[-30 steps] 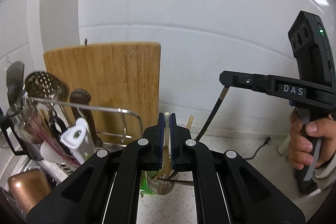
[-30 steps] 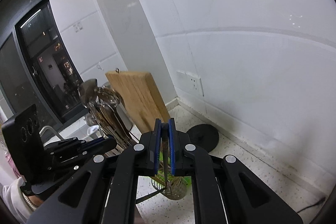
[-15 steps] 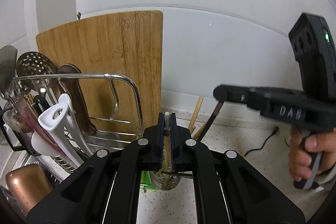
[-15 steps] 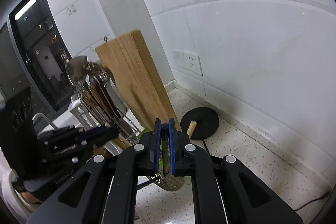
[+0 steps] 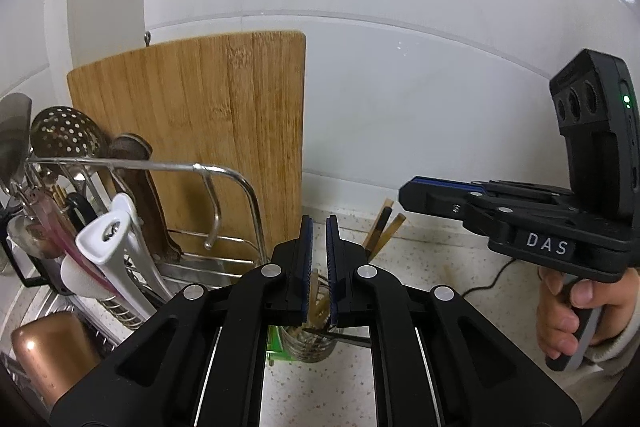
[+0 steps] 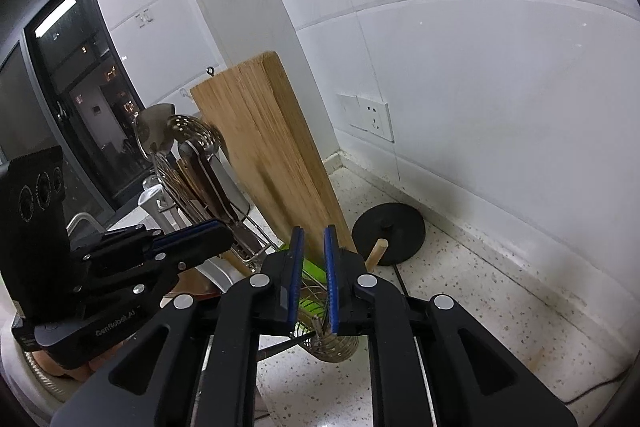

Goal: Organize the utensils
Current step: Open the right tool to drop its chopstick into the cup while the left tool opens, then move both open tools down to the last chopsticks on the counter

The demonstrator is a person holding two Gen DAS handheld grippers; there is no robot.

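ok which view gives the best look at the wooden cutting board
The left wrist view. The cutting board faces that camera, so its whole broad face shows, and only its lower part sits behind the wire rack. The right wrist view catches it at a slant, narrowed, with its foot hidden.

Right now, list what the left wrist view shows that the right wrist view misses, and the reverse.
Only the left wrist view: a white-handled tool in the wire rack, and a green status light. Only the right wrist view: a wall socket, a black round base, a dark window. Both: the bamboo cutting board, the slotted spoon, the utensil holder, and the left gripper and right gripper, jaws opening with nothing between them.
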